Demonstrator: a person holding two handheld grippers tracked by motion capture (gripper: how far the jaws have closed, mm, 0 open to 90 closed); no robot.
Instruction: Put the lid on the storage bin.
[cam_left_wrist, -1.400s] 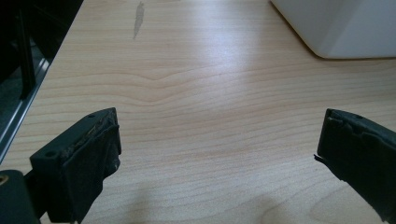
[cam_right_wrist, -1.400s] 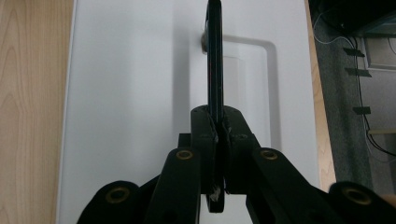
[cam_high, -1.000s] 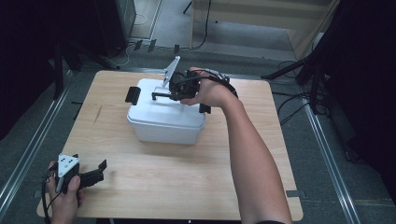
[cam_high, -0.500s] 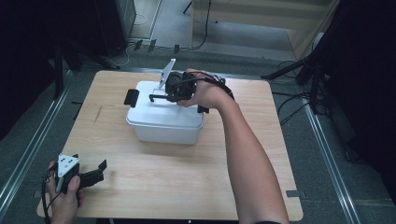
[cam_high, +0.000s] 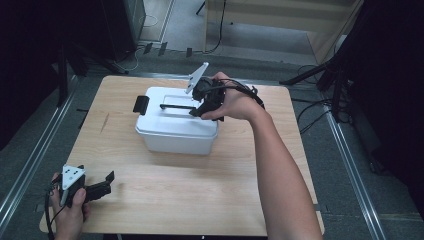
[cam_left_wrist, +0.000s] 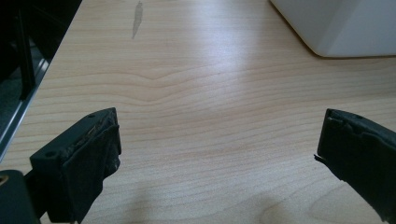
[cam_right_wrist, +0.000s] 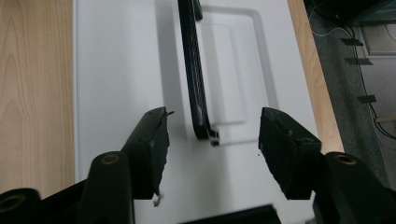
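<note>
right hand-held gripper (cam_right_wrist: 212, 140) hangs wide over the box (cam_high: 175, 132), its handle (cam_right_wrist: 194, 74) just ahead between the jaws for a grasp; left hand-held gripper (cam_high: 102, 187) idles wide, well short, on the bench (cam_high: 200, 190).

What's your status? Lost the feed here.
Right gripper open over white box, straddling its black handle. Left gripper open, idle near table edge. Nothing obstructing.

right gripper (cam_high: 196, 106) drawn back along the black handle (cam_high: 177, 106)
</note>
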